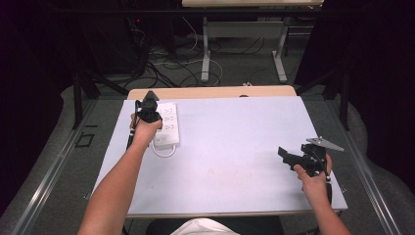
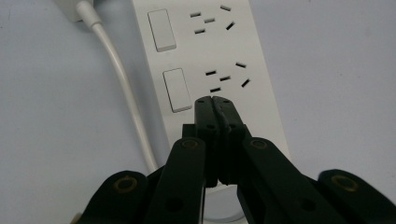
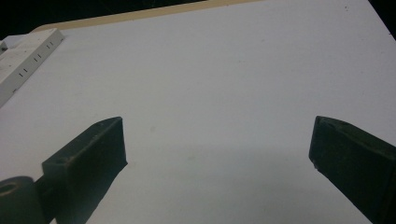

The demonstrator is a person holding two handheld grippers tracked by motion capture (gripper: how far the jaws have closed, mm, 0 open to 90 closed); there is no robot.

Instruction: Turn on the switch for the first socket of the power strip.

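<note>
Nearest the high camera, two bare forearms are being extended from the near edge over the white table (image 1: pixel 235 142). The right tongs (image 1: pixel 288 156) are being held just above the near right part of the table, the jaws standing wide apart with nothing between them; in the right gripper view both black jaws are being shown over bare white surface. The left tongs (image 2: pixel 215 103) are being held at the far left of the table, over a white power strip (image 1: pixel 166 125). In the left gripper view the jaws are being pressed fully together, gripping nothing, the joined tips being pointed at the strip's face between a white rocker switch (image 2: pixel 177 89) and its group of socket slots (image 2: pixel 226 77); whether the tips are touching the plastic cannot be told. A second switch (image 2: pixel 161 29) is being shown farther along the strip. The strip's white cable (image 2: pixel 126 88) is being run alongside it on the table. In the right gripper view the strip is lying at the far left corner.
</note>
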